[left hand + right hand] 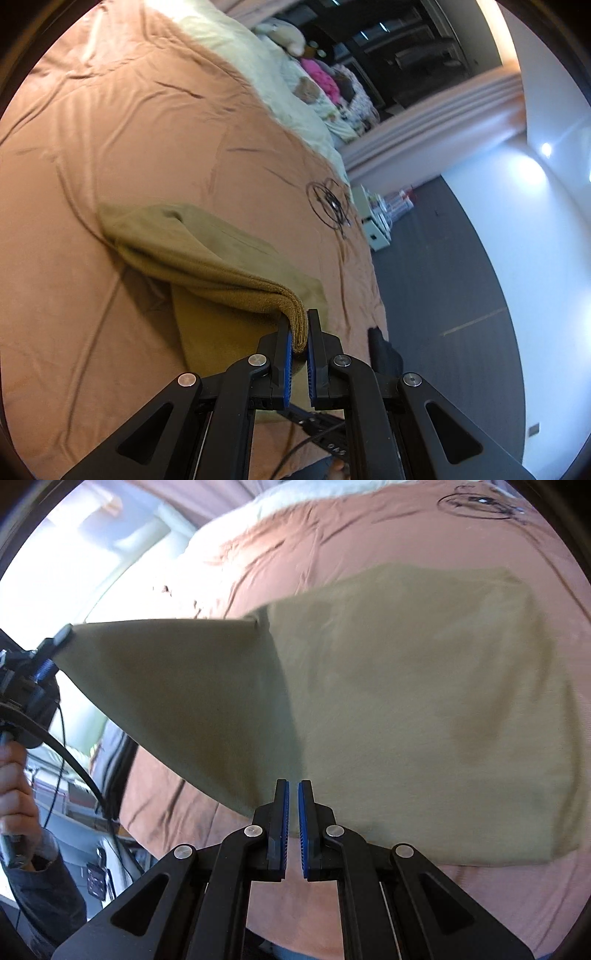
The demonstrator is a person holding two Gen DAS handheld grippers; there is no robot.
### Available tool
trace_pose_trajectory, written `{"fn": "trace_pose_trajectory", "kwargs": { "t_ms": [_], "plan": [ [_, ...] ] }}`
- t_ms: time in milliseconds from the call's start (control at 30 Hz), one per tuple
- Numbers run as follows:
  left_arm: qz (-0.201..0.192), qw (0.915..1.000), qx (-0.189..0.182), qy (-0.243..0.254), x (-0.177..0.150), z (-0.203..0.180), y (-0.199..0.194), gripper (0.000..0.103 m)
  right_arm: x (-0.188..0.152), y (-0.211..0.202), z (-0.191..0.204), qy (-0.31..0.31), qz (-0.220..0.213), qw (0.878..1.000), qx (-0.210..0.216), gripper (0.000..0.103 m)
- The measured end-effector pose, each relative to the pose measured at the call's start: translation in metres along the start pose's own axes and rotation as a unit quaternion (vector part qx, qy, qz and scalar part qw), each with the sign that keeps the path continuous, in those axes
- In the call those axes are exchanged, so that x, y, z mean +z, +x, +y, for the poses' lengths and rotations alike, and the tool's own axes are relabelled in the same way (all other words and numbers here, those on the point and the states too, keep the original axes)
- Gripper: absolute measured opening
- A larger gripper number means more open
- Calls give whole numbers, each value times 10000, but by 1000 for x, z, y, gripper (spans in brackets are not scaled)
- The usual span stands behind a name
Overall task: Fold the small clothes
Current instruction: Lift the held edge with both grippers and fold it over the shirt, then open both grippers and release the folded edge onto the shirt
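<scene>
Left wrist fisheye: rolled sideways, close above the bed (110, 147), looking past the jaws along the olive garment (207, 266) toward the far room. Right wrist fisheye: angled steeply down, close over the same garment (406, 701). Shared: garment, bedspread, black looped cable (330, 203).

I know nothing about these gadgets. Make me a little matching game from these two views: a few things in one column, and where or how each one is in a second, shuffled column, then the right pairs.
Things:
1. olive garment
2. left gripper
3. right gripper
4. orange-brown bedspread

States:
A. spread under everything, creased
B. clamped on a thick folded edge of cloth
C. partly lifted, partly lying flat
D. shut at the cloth's thin near edge

Pairs: 1-C, 2-B, 3-D, 4-A
</scene>
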State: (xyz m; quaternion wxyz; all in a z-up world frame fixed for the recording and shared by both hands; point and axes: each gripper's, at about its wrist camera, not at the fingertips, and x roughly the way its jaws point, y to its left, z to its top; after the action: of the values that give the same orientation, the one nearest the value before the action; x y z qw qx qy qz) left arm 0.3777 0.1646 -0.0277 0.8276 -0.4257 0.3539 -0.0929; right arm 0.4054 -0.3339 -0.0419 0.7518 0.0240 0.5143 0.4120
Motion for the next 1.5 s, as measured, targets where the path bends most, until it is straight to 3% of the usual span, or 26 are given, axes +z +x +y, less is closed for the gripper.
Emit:
{"fn": "trace_pose_trajectory", "kwargs": {
  "t_ms": [100, 167, 233, 300, 767, 833, 900, 967, 1233, 1400, 1500],
  "plan": [
    [175, 9995, -38, 253, -8, -20, 18, 6, -5, -26, -16, 16, -169, 9999, 25, 5],
    [314, 9987, -62, 388, -14, -32, 30, 6, -12, -33, -18, 3, -244, 9997, -15, 14],
    [486, 9972, -77, 561, -22, -45, 45, 6, -21, -44, -25, -38, -340, 9993, -116, 48],
    [652, 9953, -75, 714, -31, -56, 58, 6, -29, -52, -25, -53, -456, 9988, -183, 61],
    [1861, 9744, -79, 1263, -104, -106, 170, 7, -67, -102, -63, 225, -550, 9974, -405, 61],
    [2099, 9696, -79, 1258, -112, -107, 183, 15, -67, -107, -64, 242, -531, 9975, -406, 61],
    [2357, 9652, -122, 1124, -115, -103, 194, 33, -67, -107, -67, 234, -485, 9978, -387, 61],
    [2318, 9674, -127, 1014, -113, -97, 192, 34, -65, -105, -67, 230, -417, 9979, -437, 61],
    [1750, 9784, 647, 890, -76, -54, 151, 35, -46, -90, -53, -123, -203, 9966, -784, 61],
    [1678, 9778, 1012, 739, -66, -21, 138, 35, -39, -70, -30, -588, 24, 9934, -980, 61],
    [1681, 9764, 1169, 689, -65, -3, 132, 35, -34, -55, -19, -868, 141, 9870, -1344, 60]
  ]
}}
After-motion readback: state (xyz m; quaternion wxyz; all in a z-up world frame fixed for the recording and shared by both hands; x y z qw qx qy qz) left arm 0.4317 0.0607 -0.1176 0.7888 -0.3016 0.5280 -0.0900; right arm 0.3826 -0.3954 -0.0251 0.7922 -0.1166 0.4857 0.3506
